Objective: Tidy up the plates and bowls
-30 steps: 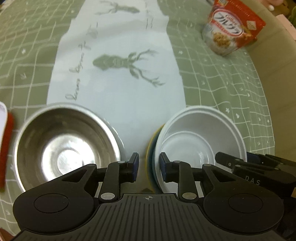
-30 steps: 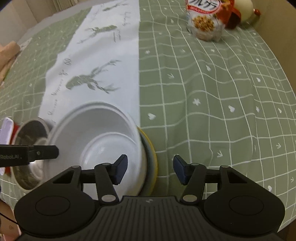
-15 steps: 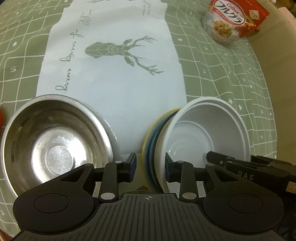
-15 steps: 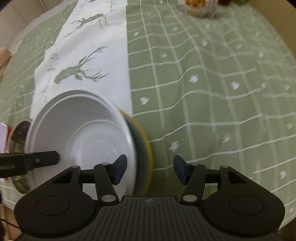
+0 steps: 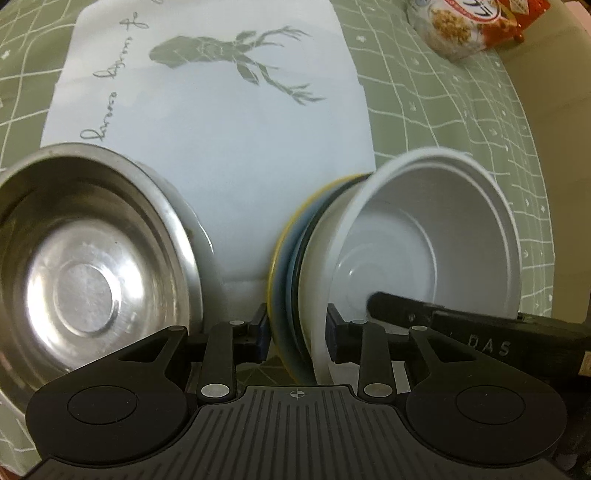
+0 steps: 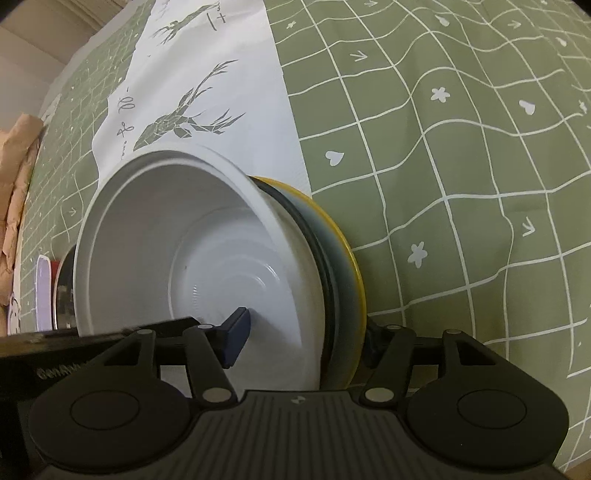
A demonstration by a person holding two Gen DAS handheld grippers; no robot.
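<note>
In the left wrist view, a green tablecloth (image 5: 443,122) with a white grid covers the surface, and a white runner (image 5: 207,122) printed with a grey deer lies along its middle. A steel bowl (image 5: 85,280) sits at the left, partly on the runner. To its right a white bowl (image 5: 436,236) is nested on a stack of plates (image 5: 286,258) with a yellow rim outermost. The left gripper (image 5: 297,338) straddles the near left edge of that stack, 1 finger outside the yellow rim and 1 inside the bowl, jaws closing; whether the pads press cannot be told. A cereal bag (image 5: 469,22) lies at the far right corner. In the right wrist view, the same white bowl (image 6: 192,251) and plates (image 6: 343,266) sit where runner meets green cloth (image 6: 461,147). The right gripper (image 6: 303,338) spans the stack's right edge, its jaws opening, the inner pad clear of the bowl wall. Crumpled brown paper (image 6: 18,184) lies at the far left.
</note>
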